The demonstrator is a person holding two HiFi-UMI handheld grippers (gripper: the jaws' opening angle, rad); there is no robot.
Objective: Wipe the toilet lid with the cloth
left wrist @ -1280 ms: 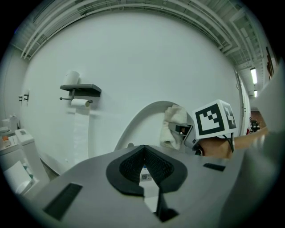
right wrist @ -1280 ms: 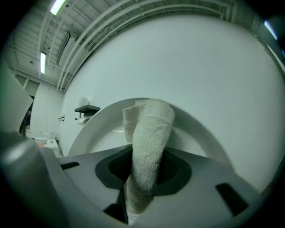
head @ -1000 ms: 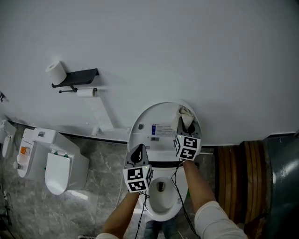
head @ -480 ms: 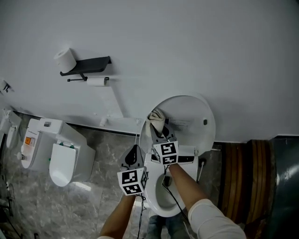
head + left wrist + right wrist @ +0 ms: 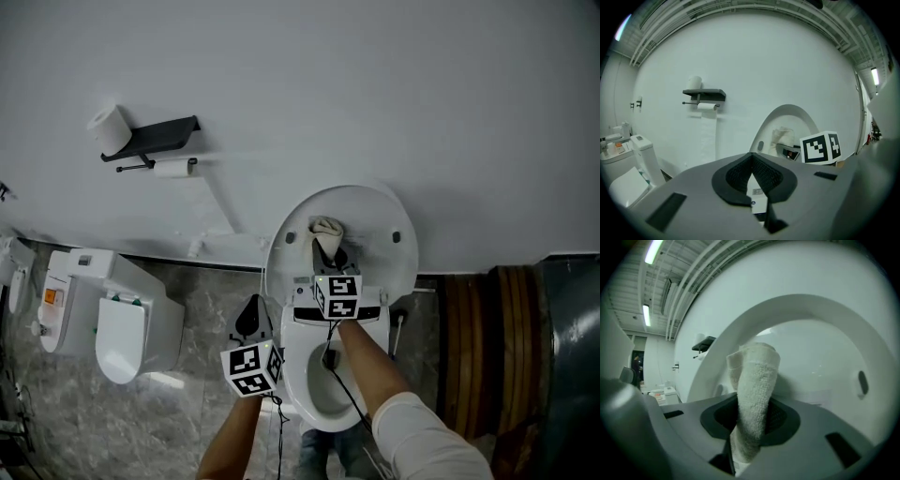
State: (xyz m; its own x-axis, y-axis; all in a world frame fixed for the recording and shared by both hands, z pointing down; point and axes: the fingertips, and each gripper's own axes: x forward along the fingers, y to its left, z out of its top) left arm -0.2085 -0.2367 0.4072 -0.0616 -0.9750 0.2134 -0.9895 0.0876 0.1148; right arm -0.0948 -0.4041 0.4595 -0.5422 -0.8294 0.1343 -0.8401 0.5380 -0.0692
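The right gripper (image 5: 330, 253) has swept the cloth (image 5: 326, 228) from the lid's (image 5: 380, 220) right edge to its left, then toward the upper middle.

Looks like a washroom mock-up inside a large hall: toilet lid (image 5: 375, 220) raised against a plain white wall (image 5: 375, 94), second toilet (image 5: 117, 323) nearby, black shelf (image 5: 155, 150) with paper rolls (image 5: 111, 129), grey marbled floor (image 5: 202, 309), ribbed industrial ceiling (image 5: 717, 9) with strip lights (image 5: 653, 250) overhead.

two toilets (image 5: 298, 370) (image 5: 117, 333), two paper rolls (image 5: 112, 131) (image 5: 173, 167), one cloth (image 5: 326, 228)
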